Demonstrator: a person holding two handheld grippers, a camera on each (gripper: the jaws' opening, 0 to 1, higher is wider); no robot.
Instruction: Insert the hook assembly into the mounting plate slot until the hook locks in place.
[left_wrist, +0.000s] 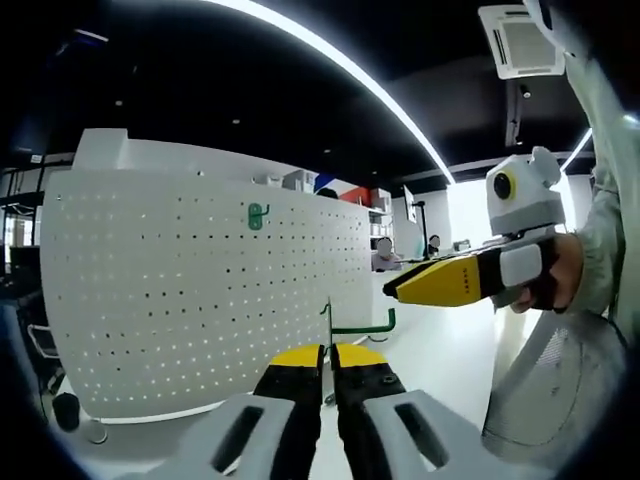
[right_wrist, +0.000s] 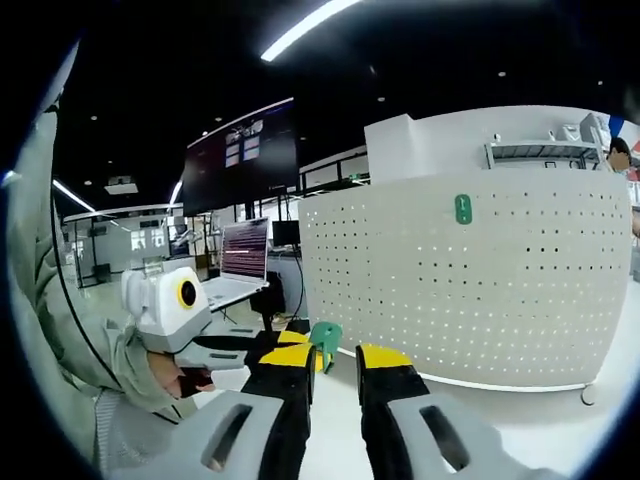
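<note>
A white pegboard stands upright on the table, with a small green mounting plate fixed high on its face. My left gripper is shut on a green wire hook, whose stem rises between the jaws while its arm points right. It is held in front of the board, lower than the plate and to its right. My right gripper, held by a hand, hovers on the right. In the right gripper view, the right gripper is open with nothing in it. It faces the pegboard and plate, with the hook beside it.
The pegboard rests on a white table with a dark foot at its left end. A laptop and a large dark screen stand beyond the board's left edge. The person's sleeve fills the right side.
</note>
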